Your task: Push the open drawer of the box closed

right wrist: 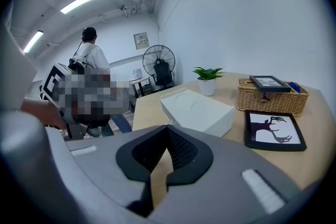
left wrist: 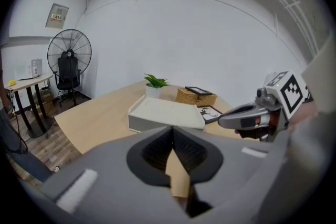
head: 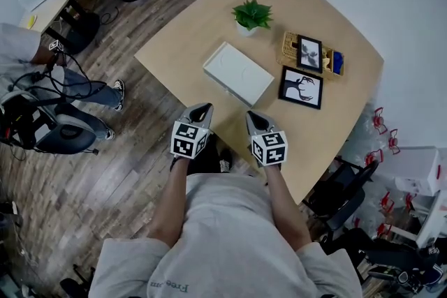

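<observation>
**Clenched jaws short of an unbraced box**

The white box [head: 237, 72] lies flat near the middle of the table [head: 174, 45], well apart from both tools; its near face [left wrist: 151, 123] is turned toward them, and how far the drawer stands out of it I cannot tell from any view. The left gripper [left wrist: 172, 131] is clenched with nothing between its jaws; the right gripper [right wrist: 167, 128] is likewise pressed together and empty; both hover side by side over the table's near edge.

The main risk, as I judge it, is that the box moves rather than the drawer; it looks light, nothing braces it, and the tabletop is smooth, so a push on the front may simply slide the whole thing toward the plant [head: 251, 12] behind it. A push off the middle of the front could turn the box, or skew the drawer so that it jams; turned to the right, the box could nudge the deer picture [head: 301, 87] lying flat just beside it. The narrow closed tips may also slip off a smooth face if they meet it at a slant.

As for containers: the inside of the box is hidden; the wicker basket [head: 289, 47] carries a small framed picture [head: 310, 54] across its top and something blue [head: 337, 62] at its right end; the white pot [head: 246, 28] holds the plant.
</observation>
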Tool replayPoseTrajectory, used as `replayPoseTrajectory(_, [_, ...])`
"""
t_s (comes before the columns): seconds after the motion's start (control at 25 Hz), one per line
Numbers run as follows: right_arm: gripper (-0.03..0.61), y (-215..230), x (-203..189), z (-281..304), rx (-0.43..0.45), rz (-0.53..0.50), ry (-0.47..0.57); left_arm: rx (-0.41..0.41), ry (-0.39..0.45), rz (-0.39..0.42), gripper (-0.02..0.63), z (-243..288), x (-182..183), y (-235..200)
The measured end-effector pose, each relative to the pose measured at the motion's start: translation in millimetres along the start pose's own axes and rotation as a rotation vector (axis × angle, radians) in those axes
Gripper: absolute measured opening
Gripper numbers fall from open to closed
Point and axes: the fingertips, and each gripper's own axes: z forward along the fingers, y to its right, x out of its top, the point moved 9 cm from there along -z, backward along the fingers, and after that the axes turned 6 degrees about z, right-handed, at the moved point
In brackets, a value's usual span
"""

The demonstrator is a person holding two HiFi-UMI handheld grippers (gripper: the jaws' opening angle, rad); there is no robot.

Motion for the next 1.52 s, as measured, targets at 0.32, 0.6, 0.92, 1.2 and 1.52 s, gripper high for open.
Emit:
replayPoseTrajectory(0.32, [0.002,-2.3,0.5,1.3,0.001,-0.001,-0.006,-0.013,0.003,0.017,0.052,-5.4,-2.2,2.6])
replayPoseTrajectory(0.6, [0.002,-4.5,3.2,3.6,0.011,-0.011,-0.015,-0.014,0.001,0.015,0.052,-6.3,0.3,-0.1])
replayPoseTrajectory(0.92, [0.002,-0.5,0.5,1.1,-0.003,-0.001,-0.016,-0.024,-0.003,0.026,0.052,-3.2,-0.7,1.4])
replayPoseTrajectory(1.2, [0.002,-0.1,1.2,2.2,-0.005,-0.008,-0.014,-0.007,0.000,0.024,0.052,-6.5,0.7,-5.2])
replayPoseTrajectory(1.52, [0.002,1.3,1.6,-0.5,-0.009,-0.015,-0.016,-0.002,-0.001,0.015,0.052,-6.7,1.1,-5.7])
